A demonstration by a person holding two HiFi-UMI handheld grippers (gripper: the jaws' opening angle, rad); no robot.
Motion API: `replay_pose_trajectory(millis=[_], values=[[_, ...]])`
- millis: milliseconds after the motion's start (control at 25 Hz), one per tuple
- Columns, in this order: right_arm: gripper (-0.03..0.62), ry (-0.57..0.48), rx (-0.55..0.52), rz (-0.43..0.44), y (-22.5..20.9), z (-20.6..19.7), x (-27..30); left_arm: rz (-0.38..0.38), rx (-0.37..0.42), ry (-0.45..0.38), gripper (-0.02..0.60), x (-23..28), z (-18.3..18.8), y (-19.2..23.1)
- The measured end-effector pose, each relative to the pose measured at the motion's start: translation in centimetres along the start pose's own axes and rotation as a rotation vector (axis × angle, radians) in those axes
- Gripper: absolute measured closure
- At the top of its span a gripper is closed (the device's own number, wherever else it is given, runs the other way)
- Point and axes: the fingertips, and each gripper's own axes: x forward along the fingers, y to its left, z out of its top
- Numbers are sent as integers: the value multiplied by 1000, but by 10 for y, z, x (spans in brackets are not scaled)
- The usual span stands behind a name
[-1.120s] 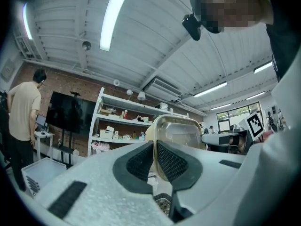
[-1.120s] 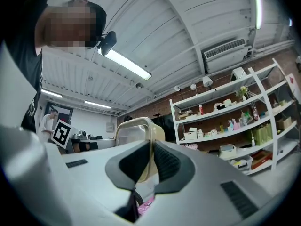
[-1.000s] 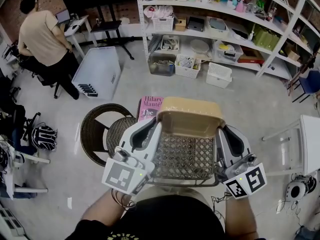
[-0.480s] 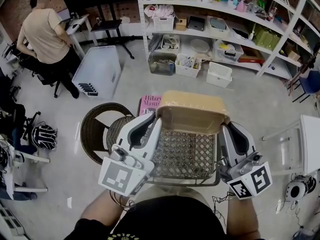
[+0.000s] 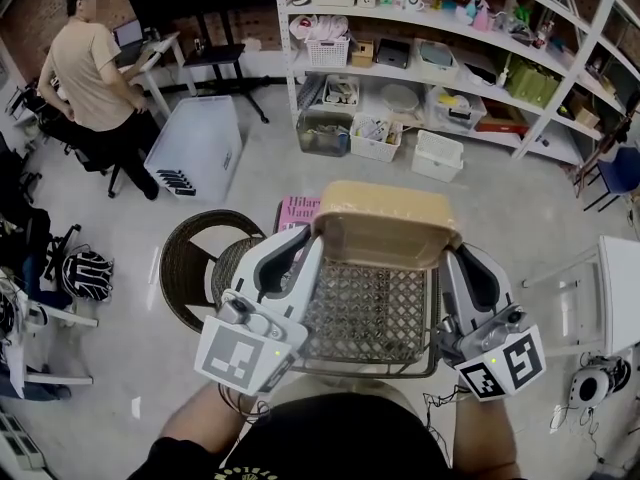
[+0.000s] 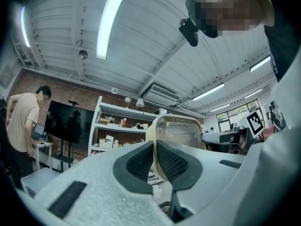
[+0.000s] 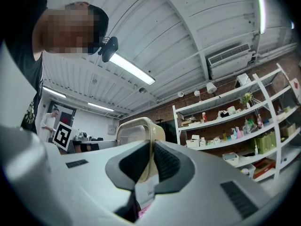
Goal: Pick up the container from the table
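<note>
Black ribbed pads of the left claw are closed tightly on the left wall of the container, with only that thin wall between them. The right claw is closed the same way on the container's right wall, its dark pads pinching the beige rim.

From the head view, the left claw and right claw flank the container, which is held between them just in front of the person's chest. Its beige top is turned to the far side. A wire grid shows at the container's near part, but it is not clear whether this is seen through the clear body or lies under it. The marker cubes sit nearest the person.

Beyond the container's far left edge lies a pink book, and a round wicker stand is on the floor to the left. Farther off are a clear storage bin, white shelving full of boxes and baskets, and, far left, a person in a beige shirt at a table.
</note>
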Motion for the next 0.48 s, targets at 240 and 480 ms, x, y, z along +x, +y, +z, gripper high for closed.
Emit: replay_pose_trajectory(millis=[240, 480], values=[[563, -10, -5, 8, 0, 3, 1, 3, 5, -9, 554, 1, 2, 1], [563, -15, -4, 14, -8, 8, 4, 4, 5, -17, 554, 10, 5, 0]])
